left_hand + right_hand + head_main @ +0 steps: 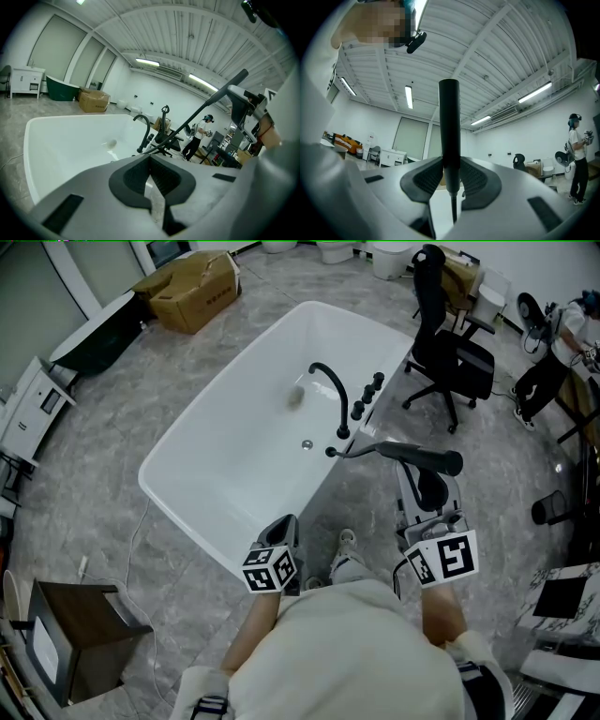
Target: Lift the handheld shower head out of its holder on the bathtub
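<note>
In the head view the black handheld shower head lies level above the floor, just off the right rim of the white bathtub. My right gripper is shut on its handle. Its thin hose runs back to the tub rim beside the black faucet. In the right gripper view the black handle stands upright, pinched between both pads. My left gripper hangs at the tub's near corner, jaws together with nothing in them. From the left gripper view the shower head slants up at the right.
A black office chair stands beyond the tub's right side. A cardboard box sits behind the tub and a wooden cabinet at the near left. Black knobs line the rim. A person stands far off.
</note>
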Motion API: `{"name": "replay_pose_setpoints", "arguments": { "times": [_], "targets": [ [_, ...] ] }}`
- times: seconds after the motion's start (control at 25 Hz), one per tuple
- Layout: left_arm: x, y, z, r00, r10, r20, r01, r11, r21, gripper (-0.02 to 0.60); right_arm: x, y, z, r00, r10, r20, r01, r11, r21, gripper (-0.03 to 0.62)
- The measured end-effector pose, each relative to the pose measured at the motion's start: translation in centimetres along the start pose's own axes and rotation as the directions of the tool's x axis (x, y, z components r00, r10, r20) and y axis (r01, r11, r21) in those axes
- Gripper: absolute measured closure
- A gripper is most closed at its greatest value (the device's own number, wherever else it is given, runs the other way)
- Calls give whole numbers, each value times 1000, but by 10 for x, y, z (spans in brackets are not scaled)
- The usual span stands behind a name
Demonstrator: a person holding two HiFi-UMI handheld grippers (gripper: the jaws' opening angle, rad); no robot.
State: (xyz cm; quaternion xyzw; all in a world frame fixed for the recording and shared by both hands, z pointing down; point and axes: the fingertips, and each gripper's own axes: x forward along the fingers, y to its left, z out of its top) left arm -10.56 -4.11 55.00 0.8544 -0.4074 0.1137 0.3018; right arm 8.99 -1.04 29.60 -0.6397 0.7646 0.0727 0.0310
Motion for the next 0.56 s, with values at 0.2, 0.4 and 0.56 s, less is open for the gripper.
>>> {"name": "replay_pose_setpoints", "arguments": {
  "times": [0.2,0.4,0.56],
  "targets": [
    [2,2,1,1000,1,3,-1,1000,-2,561,1,0,-1,1000,4,0,-4,1000,0,472],
    [2,2,1,1000,3,4,-3,1000,-4,561,2,1,-1,1000,12,-1,-12,1000,0,473],
    [4,3,0,1000,4,4,-4,1000,-2,561,3,0,-3,1000,13,-2,-13,1000,-4,473]
  ]
}}
